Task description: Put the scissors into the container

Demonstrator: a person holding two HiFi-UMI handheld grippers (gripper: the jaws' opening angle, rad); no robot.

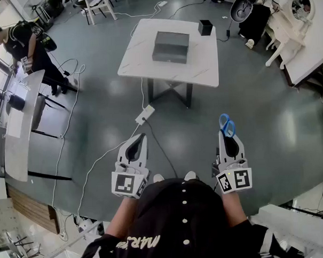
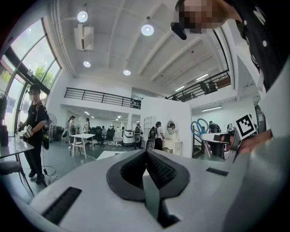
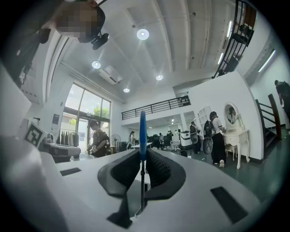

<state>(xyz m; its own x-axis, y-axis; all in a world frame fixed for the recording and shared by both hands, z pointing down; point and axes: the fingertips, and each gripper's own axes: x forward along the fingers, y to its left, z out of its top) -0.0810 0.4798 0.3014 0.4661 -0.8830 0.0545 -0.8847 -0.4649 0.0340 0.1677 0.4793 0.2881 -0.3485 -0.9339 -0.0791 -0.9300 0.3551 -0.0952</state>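
The right tool [image 1: 226, 131] sits at 5 o'clock in the head view, and its jaws are clamped on the scissors [image 1: 227, 125]. The blue handle loops stick out past the jaw tips toward 12 o'clock. In the right gripper view the right tool [image 3: 142, 155] pinches the thin dark blades between its ribbed pads. The scissors [image 3: 142, 133] stand edge-on there, so the blue handle reads as one narrow upright strip. The left tool [image 1: 141, 136], at 7 o'clock in the head view, has its jaws together. In the left gripper view its pads [image 2: 156, 168] meet at the tip with nothing between them, and the scissors [image 2: 198, 127] show small at 3 o'clock.

The white worktop [image 1: 201, 65] stands well apart from both tools, at 12 o'clock. It carries a dark grey box [image 1: 171, 47] near its middle and a small black container [image 1: 205, 27] at its 1 o'clock corner. The inside of the small black container is too small to make out.

In the head view the scissor blades are hidden inside the jaws. The person's dark top covers the bottom edge.
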